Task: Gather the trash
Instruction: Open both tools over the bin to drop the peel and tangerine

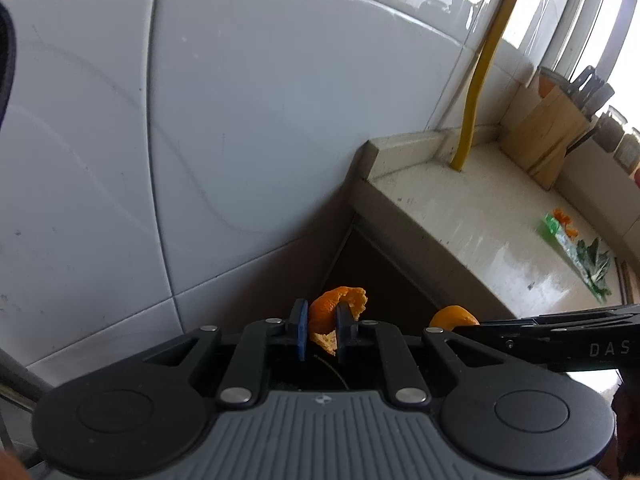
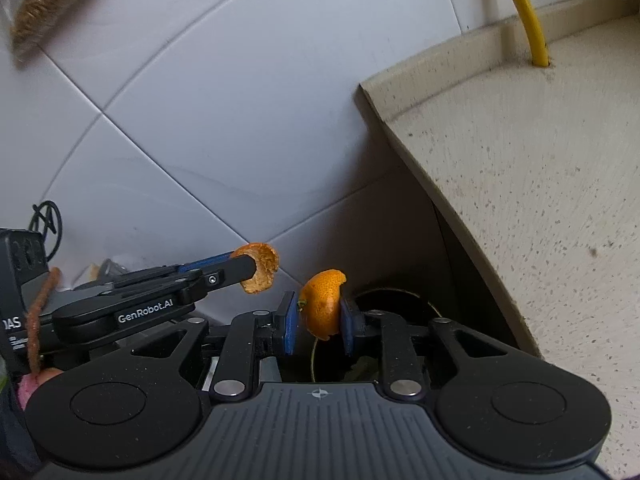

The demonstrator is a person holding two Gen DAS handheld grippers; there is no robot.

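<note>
Right wrist | orange peel (image 2: 323,307) pinched between right tongs (image 2: 319,322)

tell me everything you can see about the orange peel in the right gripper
The curved piece of orange citrus peel is pinched between the blue pads of the right hand-held gripper. Its bright, dimpled outer skin faces the camera, with a small green stem nub on its left edge and a ragged, torn top rim. It stands roughly upright, held in the air beside the speckled beige countertop, above a dark round opening. Only the pads touch it.
</note>
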